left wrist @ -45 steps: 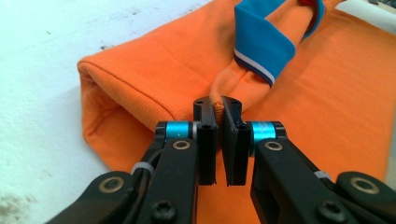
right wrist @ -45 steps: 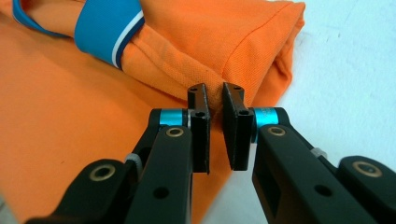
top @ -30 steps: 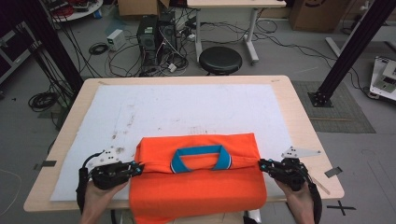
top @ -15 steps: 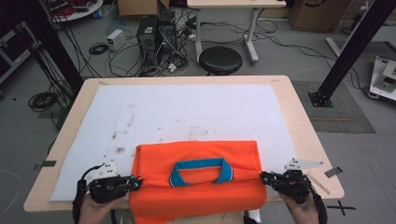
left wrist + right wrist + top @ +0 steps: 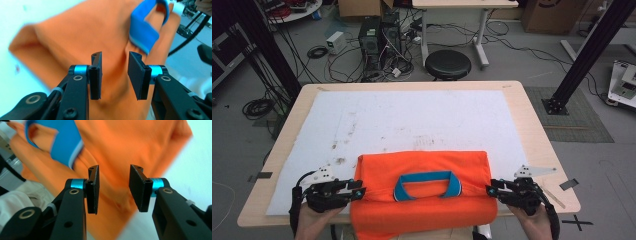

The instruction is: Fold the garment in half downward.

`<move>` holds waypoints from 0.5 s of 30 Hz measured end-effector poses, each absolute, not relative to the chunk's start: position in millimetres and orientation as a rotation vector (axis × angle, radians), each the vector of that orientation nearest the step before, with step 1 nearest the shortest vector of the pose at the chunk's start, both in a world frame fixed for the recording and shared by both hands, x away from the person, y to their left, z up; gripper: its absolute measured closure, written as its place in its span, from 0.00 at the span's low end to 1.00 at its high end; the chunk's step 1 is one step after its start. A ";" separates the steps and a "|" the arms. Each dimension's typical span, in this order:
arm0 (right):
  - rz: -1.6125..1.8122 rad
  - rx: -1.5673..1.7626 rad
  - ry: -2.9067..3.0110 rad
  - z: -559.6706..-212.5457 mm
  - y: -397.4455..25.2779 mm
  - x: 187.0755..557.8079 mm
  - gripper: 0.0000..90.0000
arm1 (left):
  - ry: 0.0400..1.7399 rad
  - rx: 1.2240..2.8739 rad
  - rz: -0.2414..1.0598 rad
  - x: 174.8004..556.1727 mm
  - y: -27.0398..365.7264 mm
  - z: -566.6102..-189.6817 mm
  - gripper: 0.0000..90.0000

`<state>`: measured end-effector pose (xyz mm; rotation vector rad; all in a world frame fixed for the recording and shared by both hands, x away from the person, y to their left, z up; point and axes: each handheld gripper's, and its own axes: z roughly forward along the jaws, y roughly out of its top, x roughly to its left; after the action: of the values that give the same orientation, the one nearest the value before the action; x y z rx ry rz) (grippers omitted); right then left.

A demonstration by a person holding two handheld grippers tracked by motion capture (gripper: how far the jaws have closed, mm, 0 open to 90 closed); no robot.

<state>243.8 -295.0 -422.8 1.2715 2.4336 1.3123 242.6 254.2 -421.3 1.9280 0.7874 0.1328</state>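
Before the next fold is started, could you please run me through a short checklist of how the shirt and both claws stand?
1. Left claw open, no cloth pinched: ok.
2. Right claw open, no cloth pinched: ok.
3. Both claws at opposite side edges of the orange shirt: ok in the high view.
4. Shirt fully on the white mat: not ok; its near edge hangs past the table's front.
5. Blue collar on top and centred: ok.
6. Folded edges lined up underneath: cannot tell.
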 end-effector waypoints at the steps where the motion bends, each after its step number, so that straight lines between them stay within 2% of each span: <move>1: 1.321 1.261 2.439 -418.8 -290.9 245.7 0.68 | 0.777 1.927 0.133 245.6 250.0 -417.4 0.71; 6: 1.296 1.158 2.475 -407.2 -260.2 267.0 0.68 | 0.780 1.917 0.163 268.7 220.1 -405.9 0.76; 9: 1.257 1.135 2.513 -408.3 -239.6 283.5 0.68 | 0.803 1.978 0.169 287.2 199.7 -409.9 0.78; 15: 1.186 1.111 2.599 -422.2 -212.7 300.8 0.68 | 0.748 2.072 0.101 294.5 172.5 -422.8 0.78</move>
<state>300.8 -212.7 -422.2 1.1109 2.5991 1.1862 294.5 172.5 -422.8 2.0724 0.7477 0.1009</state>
